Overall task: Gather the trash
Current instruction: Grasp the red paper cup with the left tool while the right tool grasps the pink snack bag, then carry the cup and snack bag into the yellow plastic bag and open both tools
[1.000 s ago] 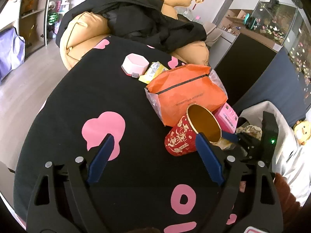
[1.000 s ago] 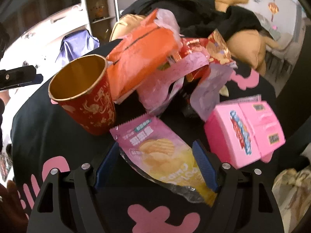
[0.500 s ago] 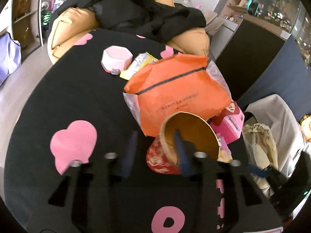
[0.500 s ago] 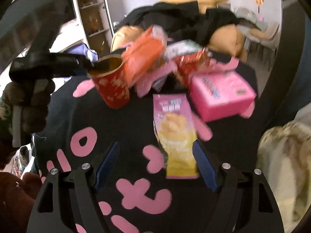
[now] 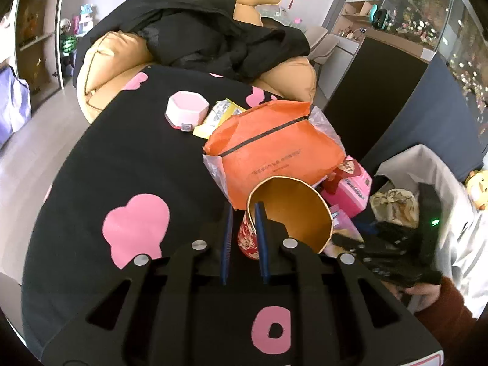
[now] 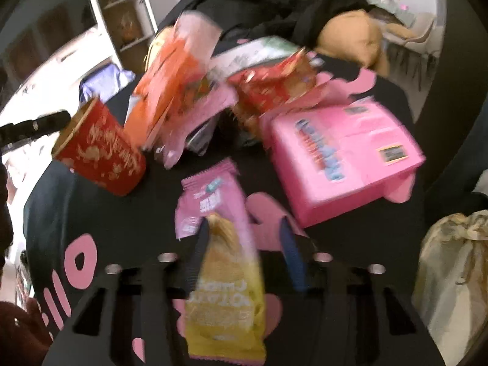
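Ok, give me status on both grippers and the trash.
Left gripper clamped on red cup wall. Right gripper closing around chip bag, not yet pinched. Pink box close beside.

A tan sofa draped with black clothing fills the upper centre. Shelving stands at the upper left above pale wood flooring; a glass aquarium occupies the upper right.

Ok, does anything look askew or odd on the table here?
The red paper cup is tipped over at an angle, its wall pinched in the left gripper. The rest is loose wrappers and boxes; right view is blurred.
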Demonstrator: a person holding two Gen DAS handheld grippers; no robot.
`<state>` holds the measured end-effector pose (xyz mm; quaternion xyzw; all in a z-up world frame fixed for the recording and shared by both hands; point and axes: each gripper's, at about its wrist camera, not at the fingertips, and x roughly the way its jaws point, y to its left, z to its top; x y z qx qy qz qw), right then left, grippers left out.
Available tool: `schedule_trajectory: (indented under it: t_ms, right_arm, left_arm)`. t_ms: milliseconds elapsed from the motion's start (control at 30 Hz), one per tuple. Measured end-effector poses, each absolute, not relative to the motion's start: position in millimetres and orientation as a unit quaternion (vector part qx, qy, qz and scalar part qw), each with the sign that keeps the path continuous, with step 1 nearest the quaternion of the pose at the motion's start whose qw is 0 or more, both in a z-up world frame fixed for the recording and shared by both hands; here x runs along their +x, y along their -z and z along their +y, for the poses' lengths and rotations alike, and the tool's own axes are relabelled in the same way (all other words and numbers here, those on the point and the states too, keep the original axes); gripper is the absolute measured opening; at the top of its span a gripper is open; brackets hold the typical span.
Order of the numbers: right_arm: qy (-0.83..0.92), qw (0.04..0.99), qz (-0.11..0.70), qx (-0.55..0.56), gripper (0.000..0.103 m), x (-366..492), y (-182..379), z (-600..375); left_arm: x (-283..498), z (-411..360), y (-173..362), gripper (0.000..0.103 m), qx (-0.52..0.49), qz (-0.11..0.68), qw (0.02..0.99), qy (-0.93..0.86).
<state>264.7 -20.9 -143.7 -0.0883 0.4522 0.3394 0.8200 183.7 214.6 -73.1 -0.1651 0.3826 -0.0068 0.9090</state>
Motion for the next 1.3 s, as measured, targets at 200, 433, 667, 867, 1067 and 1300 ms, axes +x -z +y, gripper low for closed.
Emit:
schedule_trajectory:
  t_ms: [200, 433, 667, 867, 1067, 1300]
  right_arm:
    - [-0.351, 0.823, 0.439, -0.078, 0.01, 244, 128, -25]
    - [-0.331, 0.841, 0.426, -0.052, 0.01, 221, 111, -53]
    - [-0.322, 0.856, 0.402, -0.032, 0.01, 208, 97, -79]
    - [-0.314, 0.878, 0.362, -0.015, 0.01, 191, 66, -104]
    - [-0.281, 0.907, 0.313, -0.003, 0.01, 171, 31, -151]
    - [-0.183, 0.942, 0.282, 0.003, 0.01, 162, 10, -236]
  left_arm:
    - [187, 210, 76, 0.028, -0.17, 0.385, 0.907, 0.01]
    - [211, 202, 83, 0.029, -0.153, 0.413, 0.898, -0.012]
    - [218, 189, 84, 0.009, -0.127, 0.425, 0.896, -0.01]
    - [195, 168, 39, 0.008, -0.103, 0.373, 0.922, 0.009]
    - [181, 124, -12, 0.008, -0.078, 0.329, 0.94, 0.05]
    - [211, 31, -36, 0.008, -0.076, 0.344, 0.922, 0.16]
